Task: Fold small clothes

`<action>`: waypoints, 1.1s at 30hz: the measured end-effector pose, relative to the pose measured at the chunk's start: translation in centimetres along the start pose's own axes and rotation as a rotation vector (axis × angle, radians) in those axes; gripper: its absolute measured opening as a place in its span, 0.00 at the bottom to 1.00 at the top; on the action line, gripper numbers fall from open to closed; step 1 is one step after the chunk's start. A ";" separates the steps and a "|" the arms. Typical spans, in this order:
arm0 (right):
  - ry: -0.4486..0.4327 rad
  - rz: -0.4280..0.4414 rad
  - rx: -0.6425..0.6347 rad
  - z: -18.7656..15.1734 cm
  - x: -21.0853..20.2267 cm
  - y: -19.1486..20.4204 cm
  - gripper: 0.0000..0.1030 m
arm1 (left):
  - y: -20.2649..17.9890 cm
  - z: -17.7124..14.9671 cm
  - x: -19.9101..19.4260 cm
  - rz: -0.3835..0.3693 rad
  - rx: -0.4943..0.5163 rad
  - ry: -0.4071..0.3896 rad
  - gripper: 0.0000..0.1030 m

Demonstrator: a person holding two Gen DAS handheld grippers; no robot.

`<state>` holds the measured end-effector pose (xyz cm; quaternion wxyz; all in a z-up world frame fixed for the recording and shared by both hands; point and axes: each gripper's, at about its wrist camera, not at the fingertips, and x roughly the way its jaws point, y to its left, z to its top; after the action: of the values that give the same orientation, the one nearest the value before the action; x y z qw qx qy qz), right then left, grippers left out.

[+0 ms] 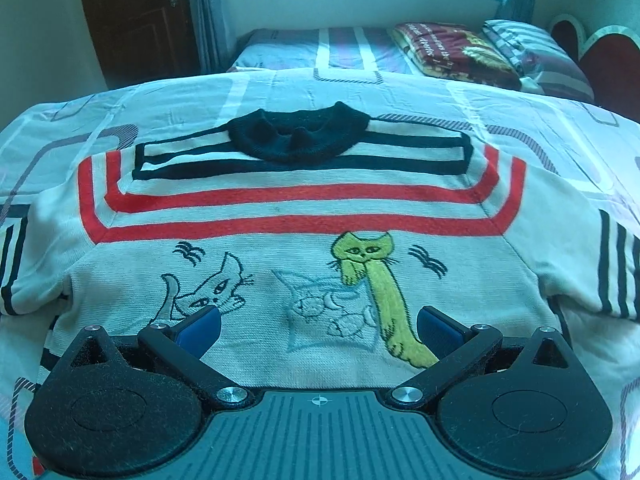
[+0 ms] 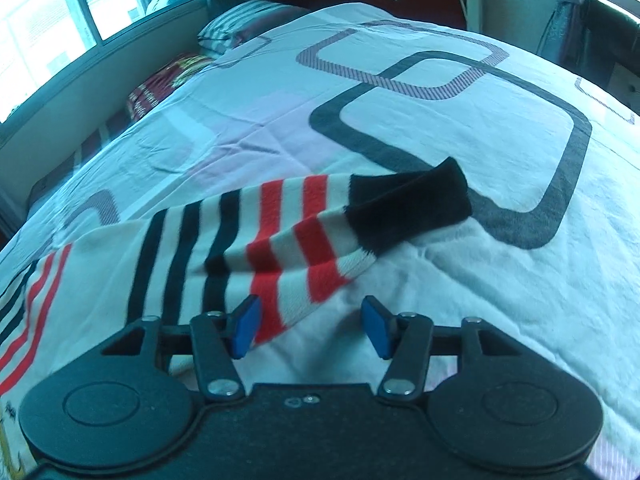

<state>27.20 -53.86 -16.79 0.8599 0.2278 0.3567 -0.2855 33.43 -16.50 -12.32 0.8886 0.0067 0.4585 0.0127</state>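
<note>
left gripper (image 1: 318, 326): blue pads spread wide, nothing between them; it hangs over the lower front of the sweater, above the embroidered cats.
right gripper (image 2: 310, 330): pads apart and empty; the left pad (image 2: 245, 333) sits just over the lower edge of the sleeve, whether touching i cannot tell.
sweater (image 1: 280, 208): one small knitted piece, lying flat and face up across the near part of the bedspread, black collar (image 1: 298, 130) pointing toward the far edge, hem hidden under the left tool.
sleeve (image 2: 256, 236): striped black and red, ending in a black cuff (image 2: 408, 206); it stretches out sideways toward the bedspread's right side, a crease running along it.
other sleeve (image 1: 16, 264): reaches to the left edge of the left view, also out flat.
bedspread (image 2: 440, 120): white with rounded dark squares, carrying the garment.
count: one sweater, two sleeves, one collar, three cat figures, two grippers.
progress: i judge the work is at its very start; the garment is spread, no fold shows.
left to do: both sleeves brought in over the body, then the body folded.
</note>
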 end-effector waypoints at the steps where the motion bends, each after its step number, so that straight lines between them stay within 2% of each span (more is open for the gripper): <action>1: -0.008 0.000 0.009 0.2 0.3 -0.2 0.47 | 0.1 0.1 0.1 0.003 -0.002 0.002 1.00; 3: -0.030 0.002 0.021 0.5 0.4 -0.3 0.44 | 0.3 0.2 0.3 0.009 -0.005 0.003 1.00; 5: -0.046 0.001 0.020 0.7 0.7 -0.2 0.34 | 0.5 0.3 0.4 0.018 -0.006 0.002 1.00; 7: -0.080 -0.002 0.018 0.7 0.6 -0.1 0.13 | 0.8 0.3 0.4 0.022 -0.010 0.000 1.00; 10: -0.133 0.025 0.006 0.8 0.0 0.6 0.09 | 1.6 0.2 0.2 0.031 -0.015 -0.003 1.00; 14: -0.224 0.127 -0.067 0.9 -2.7 3.9 0.08 | 3.5 -0.2 -0.3 0.053 -0.032 -0.017 1.00; 18: -0.237 0.298 -0.199 -0.1 -5.4 10.4 0.08 | 6.1 -0.4 -0.8 0.071 -0.053 -0.031 1.00; 23: -0.133 0.530 -0.350 -4.9 -7.4 19.9 0.08 | 10.2 -0.7 -1.2 0.070 -0.096 -0.048 1.00; 26: 0.009 0.631 -0.464 -8.9 -7.1 24.7 0.10 | 12.7 -0.7 -0.9 0.036 -0.130 -0.045 1.00; 29: 0.138 0.657 -0.550 -12.2 -6.1 27.7 0.26 | 14.7 -0.6 -0.3 -0.005 -0.167 -0.032 1.00; 31: 0.133 0.659 -0.568 -13.5 -7.0 28.1 0.34 | 15.3 -0.6 0.2 -0.037 -0.181 -0.032 1.00; 33: 0.119 0.673 -0.557 -12.8 -7.7 27.6 0.35 | 15.6 -0.5 0.7 -0.080 -0.202 -0.036 1.00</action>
<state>34.60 -23.44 -14.11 0.9115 0.1067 0.3749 0.1310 33.12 -0.92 -12.83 0.8926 -0.1008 0.4389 0.0233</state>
